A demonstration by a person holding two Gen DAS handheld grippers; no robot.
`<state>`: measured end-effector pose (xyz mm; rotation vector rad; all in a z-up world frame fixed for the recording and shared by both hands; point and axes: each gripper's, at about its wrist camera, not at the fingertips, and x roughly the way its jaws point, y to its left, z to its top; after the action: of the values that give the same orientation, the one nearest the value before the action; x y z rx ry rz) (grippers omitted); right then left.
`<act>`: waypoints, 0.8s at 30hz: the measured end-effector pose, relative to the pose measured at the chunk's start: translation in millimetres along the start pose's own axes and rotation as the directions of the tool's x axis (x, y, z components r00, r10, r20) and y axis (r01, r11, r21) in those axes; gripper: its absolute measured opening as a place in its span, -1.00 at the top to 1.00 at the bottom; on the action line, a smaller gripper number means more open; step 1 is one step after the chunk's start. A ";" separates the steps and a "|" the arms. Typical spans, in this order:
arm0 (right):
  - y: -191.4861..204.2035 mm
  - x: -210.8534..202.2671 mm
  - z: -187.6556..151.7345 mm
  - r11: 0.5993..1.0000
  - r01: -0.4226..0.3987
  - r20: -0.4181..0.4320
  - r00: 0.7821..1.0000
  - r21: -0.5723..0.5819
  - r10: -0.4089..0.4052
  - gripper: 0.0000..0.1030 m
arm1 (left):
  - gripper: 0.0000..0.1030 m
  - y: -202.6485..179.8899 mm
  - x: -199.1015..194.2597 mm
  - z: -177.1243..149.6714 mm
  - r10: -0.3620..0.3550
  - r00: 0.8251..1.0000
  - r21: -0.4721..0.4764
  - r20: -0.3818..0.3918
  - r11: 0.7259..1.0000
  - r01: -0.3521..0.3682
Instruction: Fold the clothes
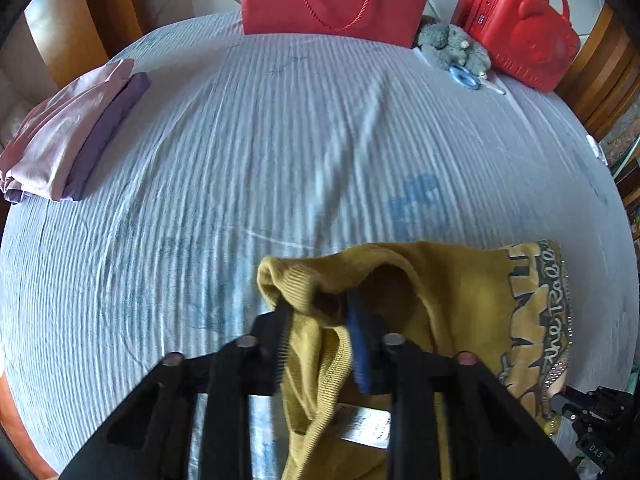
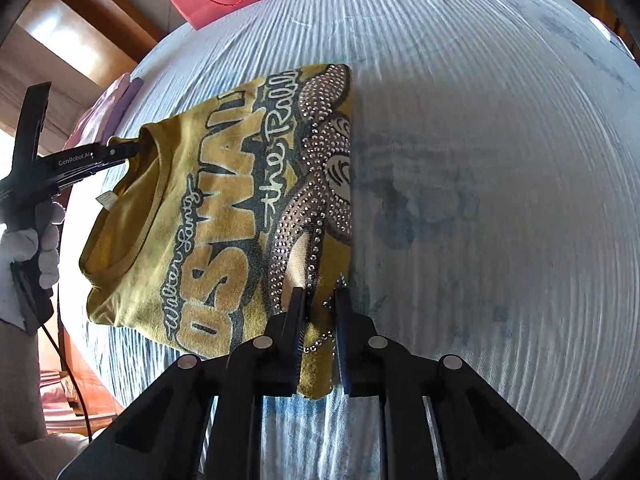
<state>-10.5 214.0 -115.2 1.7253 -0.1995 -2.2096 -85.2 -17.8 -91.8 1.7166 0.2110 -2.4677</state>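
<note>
Left wrist view: left tool (image 1: 320, 320) clenched on the ribbed collar of the mustard t-shirt (image 1: 460, 292), fabric bunched between the pads. Shirt sits at the near right part of the striped blue-white bed sheet (image 1: 260, 152). Folded pink and purple clothes (image 1: 68, 132) at far left edge. Red paper bag (image 1: 332, 0), grey plush toy (image 1: 452, 46), blue scissors (image 1: 466, 78), red case (image 1: 520, 24) along the far edge.

Right wrist view: right tool (image 2: 320, 320) clenched on the shirt's near corner by the rhinestone print. Shirt lies mostly flat, print up, left of centre. Gloved hand (image 2: 36, 240) holds the left tool at the collar, far left.
</note>
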 end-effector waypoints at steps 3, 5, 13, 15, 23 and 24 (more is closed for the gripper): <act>-0.8 0.7 0.6 0.999 0.012 0.003 1.000 0.047 -0.012 0.74 | 0.71 29.7 17.8 -0.4 0.012 0.999 -0.024 -0.030 1.000 -0.012; -1.6 1.3 0.4 0.997 0.017 0.006 1.000 0.069 -0.018 0.70 | 0.58 41.0 22.0 0.0 0.005 0.999 -0.019 -0.041 1.000 -0.006; 1.1 -27.9 -5.8 0.997 0.022 0.085 0.996 0.068 -0.028 0.40 | -0.24 32.2 -40.7 -30.8 -0.129 0.991 0.116 0.039 0.986 0.124; 2.1 -30.9 -8.7 0.999 0.025 0.089 0.996 0.045 -0.029 0.08 | -0.24 26.9 -52.6 -48.4 -0.147 0.988 0.144 0.042 0.980 0.139; 13.3 -9.3 -31.4 0.996 0.071 0.005 0.997 -0.056 -0.071 0.73 | 0.38 30.2 -33.4 -104.0 -0.132 0.989 0.045 -0.067 0.990 0.136; 15.0 -7.9 -33.8 0.994 0.081 0.001 0.997 -0.068 -0.081 0.73 | 0.63 31.4 -30.0 -108.6 -0.113 0.990 0.036 -0.079 0.993 0.116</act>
<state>26.3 205.7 -112.0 1.7276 -0.0533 -2.2446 30.8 -27.6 -102.2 1.8686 0.2767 -2.5040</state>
